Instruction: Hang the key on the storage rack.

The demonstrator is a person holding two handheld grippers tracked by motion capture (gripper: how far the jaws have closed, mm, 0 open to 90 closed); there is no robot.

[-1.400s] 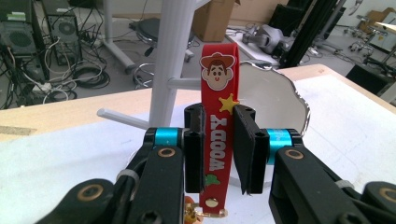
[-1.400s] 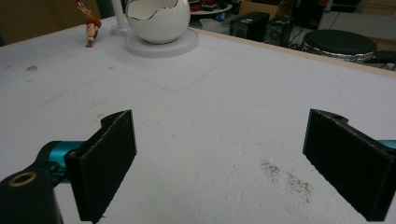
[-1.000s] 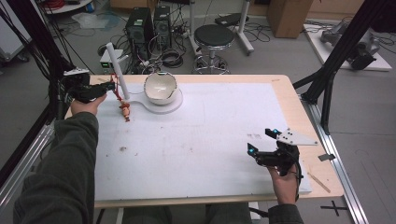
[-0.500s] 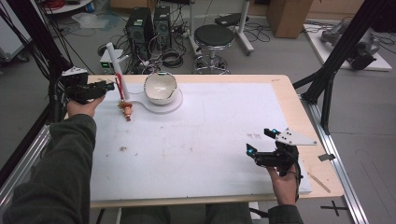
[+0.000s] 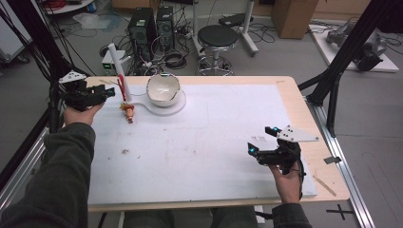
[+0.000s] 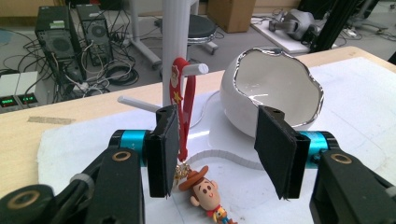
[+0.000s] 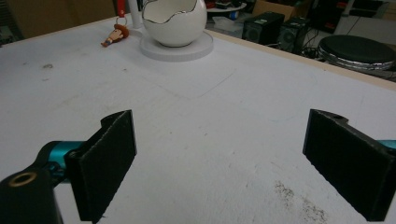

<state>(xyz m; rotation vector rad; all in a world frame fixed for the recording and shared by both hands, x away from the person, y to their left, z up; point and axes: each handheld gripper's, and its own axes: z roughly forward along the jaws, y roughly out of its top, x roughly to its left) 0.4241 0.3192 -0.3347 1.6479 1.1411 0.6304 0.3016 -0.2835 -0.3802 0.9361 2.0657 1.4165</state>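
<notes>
Since the earlier frame the left gripper (image 5: 108, 92) has drawn back leftward from the red keychain strap (image 5: 124, 89). High view: the right gripper (image 5: 263, 143) hovers open over the desk (image 5: 214, 156). Left gripper view: jaws open, the strap hangs on a white peg stand (image 6: 176, 42), cowboy figurine (image 6: 206, 192) lying below. Right gripper view: jaws spread wide, the white eggshell-shaped bowl (image 7: 173, 21) far off.

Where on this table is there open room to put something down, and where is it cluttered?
The broad white mat lies bare from the egg-shaped bowl down to the near edge, between the sleeve and the right hand-held gripper. The far-left corner is crowded: peg stand, red strap, cowboy keychain, bowl and left hand-held gripper.
</notes>
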